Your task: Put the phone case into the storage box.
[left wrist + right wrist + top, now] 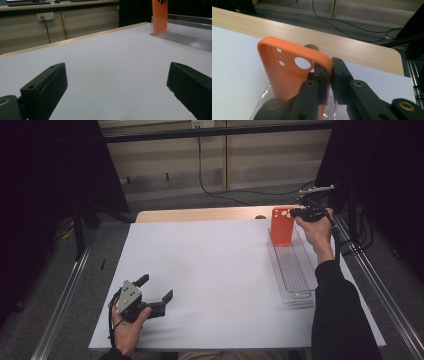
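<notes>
At the far right corner of the white surface (210, 270), the right gripper (299, 212) has its fingers (322, 82) clenched on the top edge of an orange phone case (282, 226), one finger inside the shell and the other against its outer wall. The case stands upright with its lower end inside the far end of a clear plastic tray (296, 275), its camera cut-outs near the pinched corner; no brand, label or writing can be read on it or on the tray. Near the front left of the surface, the left gripper (157, 292) rests low in the person's hand, its fingers (47, 87) spread wide and released, nothing between them, well apart from the case.
</notes>
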`<state>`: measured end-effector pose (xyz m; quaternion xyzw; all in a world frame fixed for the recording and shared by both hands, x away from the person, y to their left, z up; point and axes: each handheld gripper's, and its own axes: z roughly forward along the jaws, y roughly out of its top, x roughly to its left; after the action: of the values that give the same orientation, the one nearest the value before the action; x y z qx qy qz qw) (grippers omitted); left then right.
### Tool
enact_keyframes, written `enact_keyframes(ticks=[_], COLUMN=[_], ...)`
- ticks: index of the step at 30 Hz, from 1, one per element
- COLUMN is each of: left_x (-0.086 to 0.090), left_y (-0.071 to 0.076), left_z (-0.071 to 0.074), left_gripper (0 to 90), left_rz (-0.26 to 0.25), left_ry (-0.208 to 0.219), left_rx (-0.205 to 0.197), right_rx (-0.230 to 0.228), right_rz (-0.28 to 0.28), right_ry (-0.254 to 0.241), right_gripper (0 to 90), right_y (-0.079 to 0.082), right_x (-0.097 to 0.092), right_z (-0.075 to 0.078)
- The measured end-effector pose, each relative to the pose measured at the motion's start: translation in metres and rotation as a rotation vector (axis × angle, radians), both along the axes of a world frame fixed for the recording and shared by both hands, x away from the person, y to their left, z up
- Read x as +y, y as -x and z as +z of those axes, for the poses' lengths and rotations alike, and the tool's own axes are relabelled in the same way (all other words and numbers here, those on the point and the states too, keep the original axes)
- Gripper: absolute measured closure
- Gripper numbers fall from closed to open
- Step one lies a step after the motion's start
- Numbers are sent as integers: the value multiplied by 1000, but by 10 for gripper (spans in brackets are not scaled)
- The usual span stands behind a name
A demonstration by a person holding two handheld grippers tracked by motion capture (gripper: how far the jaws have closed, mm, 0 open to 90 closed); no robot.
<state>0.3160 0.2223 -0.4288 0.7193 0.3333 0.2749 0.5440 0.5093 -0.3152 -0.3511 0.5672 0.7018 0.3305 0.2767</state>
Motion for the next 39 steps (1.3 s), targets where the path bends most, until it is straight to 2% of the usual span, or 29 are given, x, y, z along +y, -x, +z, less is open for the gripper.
enact_keyframes(ticks=[7, 10, 24, 39], left_x=[-1, 0, 0, 0], left_y=[0, 0, 0, 0], left_z=[-1, -1, -1, 0], left_gripper=[29, 29, 30, 29], left_rz=[-1, 0, 0, -1], left_ry=[3, -1, 0, -4], left_rx=[8, 8, 13, 13], right_rx=[3, -14, -14, -17], right_rz=[-11, -16, -11, -11], right_ry=[-14, -12, -34, -33], right_gripper=[829, 829, 815, 800], right_y=[-1, -2, -4, -3], right_x=[-3, -2, -4, -4], right_z=[-2, -4, -5, -5])
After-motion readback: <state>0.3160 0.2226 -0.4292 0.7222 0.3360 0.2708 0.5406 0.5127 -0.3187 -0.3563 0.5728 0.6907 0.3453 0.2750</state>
